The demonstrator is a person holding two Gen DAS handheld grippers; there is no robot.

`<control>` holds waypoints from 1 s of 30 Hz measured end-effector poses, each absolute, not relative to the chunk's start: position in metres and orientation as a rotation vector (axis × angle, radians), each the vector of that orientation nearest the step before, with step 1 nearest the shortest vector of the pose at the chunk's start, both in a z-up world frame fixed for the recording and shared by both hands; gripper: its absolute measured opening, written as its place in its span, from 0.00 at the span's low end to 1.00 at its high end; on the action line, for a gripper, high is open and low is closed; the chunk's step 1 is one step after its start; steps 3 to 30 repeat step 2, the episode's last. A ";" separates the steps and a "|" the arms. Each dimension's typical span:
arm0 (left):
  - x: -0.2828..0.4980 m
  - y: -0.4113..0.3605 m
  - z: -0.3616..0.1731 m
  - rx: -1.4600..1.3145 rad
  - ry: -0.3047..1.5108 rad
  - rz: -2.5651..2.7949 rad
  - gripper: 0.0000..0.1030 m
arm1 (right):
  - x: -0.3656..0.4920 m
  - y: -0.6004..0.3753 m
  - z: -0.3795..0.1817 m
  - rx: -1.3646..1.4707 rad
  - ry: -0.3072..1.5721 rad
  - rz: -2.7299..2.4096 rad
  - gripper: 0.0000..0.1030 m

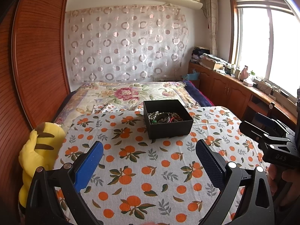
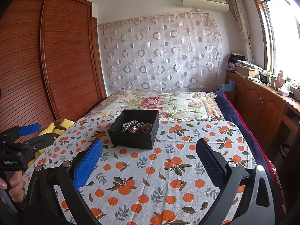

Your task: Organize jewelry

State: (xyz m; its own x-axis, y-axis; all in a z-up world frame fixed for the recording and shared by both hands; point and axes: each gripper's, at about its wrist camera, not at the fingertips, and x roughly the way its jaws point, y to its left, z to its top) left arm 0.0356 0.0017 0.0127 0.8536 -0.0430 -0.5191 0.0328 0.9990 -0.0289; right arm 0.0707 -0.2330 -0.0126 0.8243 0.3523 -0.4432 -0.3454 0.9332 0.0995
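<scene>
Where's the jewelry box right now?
The box sits on the orange-print cloth, ahead of both open grippers; right of centre in the left view, left in the right view.

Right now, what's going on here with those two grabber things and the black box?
A person holds a two-finger gripper in each hand over a table covered with an orange-print cloth. The left gripper and the right gripper are both open and hold nothing. Ahead of them sits an open black box with a tangle of jewelry inside: pearl beads, bangles, darker strands. Nothing has been taken out onto the cloth yet.
</scene>
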 end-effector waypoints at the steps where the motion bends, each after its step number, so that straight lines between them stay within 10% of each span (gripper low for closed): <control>1: 0.035 0.001 0.014 -0.018 0.546 -0.039 0.92 | 0.071 -0.233 -0.012 0.015 0.473 0.370 0.98; 30: 0.034 0.002 0.012 -0.016 0.545 -0.040 0.92 | 0.071 -0.233 -0.013 0.015 0.473 0.369 0.98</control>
